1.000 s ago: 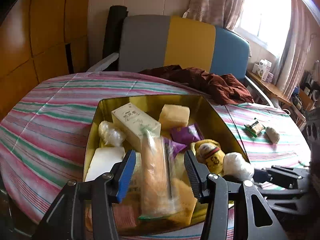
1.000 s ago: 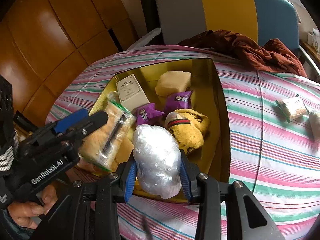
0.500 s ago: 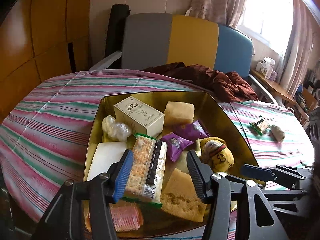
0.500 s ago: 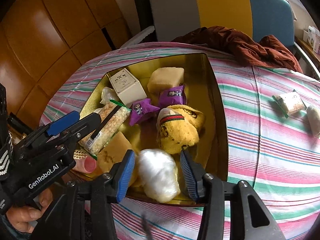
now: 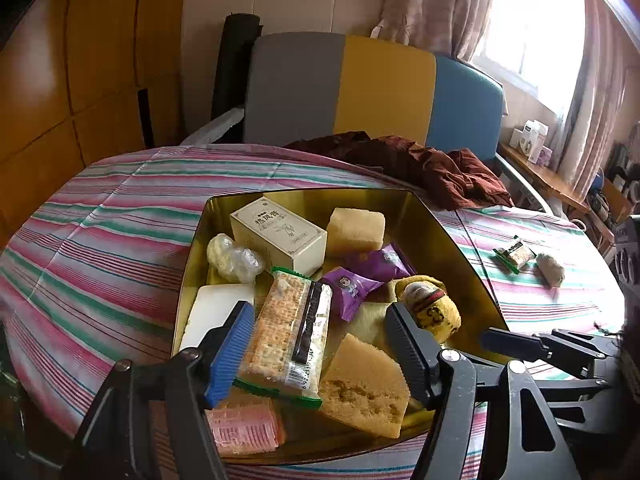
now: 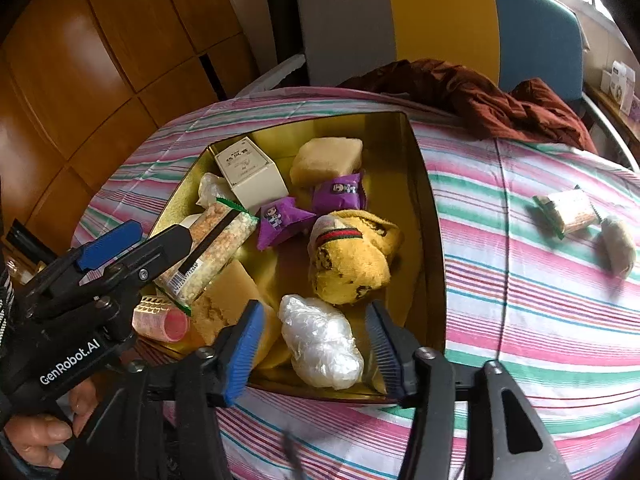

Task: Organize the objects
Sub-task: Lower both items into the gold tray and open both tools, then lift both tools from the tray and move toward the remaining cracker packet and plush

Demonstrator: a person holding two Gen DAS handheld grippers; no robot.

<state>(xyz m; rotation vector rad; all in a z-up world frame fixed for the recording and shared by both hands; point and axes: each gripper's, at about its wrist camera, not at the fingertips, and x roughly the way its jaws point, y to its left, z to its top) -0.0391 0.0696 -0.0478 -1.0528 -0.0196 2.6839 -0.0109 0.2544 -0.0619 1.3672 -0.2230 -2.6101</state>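
Note:
A gold tin [image 5: 460, 248] [image 6: 428, 208] on the striped table holds several items. A cracker pack [image 5: 292, 328] [image 6: 216, 248] lies in it, free, in front of my open left gripper [image 5: 320, 344]. A clear plastic-wrapped ball [image 6: 320, 340] lies in the tin's near corner between the fingers of my open right gripper [image 6: 316, 352], untouched. A yellow sock roll [image 6: 352, 260] [image 5: 430, 312], two purple packets [image 6: 280, 220], a white box [image 5: 276, 234], sponges [image 5: 364, 388] and a pink roller [image 6: 160, 320] also lie inside.
A small snack pack [image 6: 568, 212] [image 5: 514, 256] and a grey wrapped lump [image 6: 618, 248] [image 5: 550, 270] lie on the cloth right of the tin. A maroon cloth [image 6: 480, 96] is heaped at the table's far edge, before a grey, yellow and blue chair [image 5: 372, 92].
Both grippers opened and drew back. The left one released the cracker pack into the tin. The right one released the plastic-wrapped ball into the tin's near corner.

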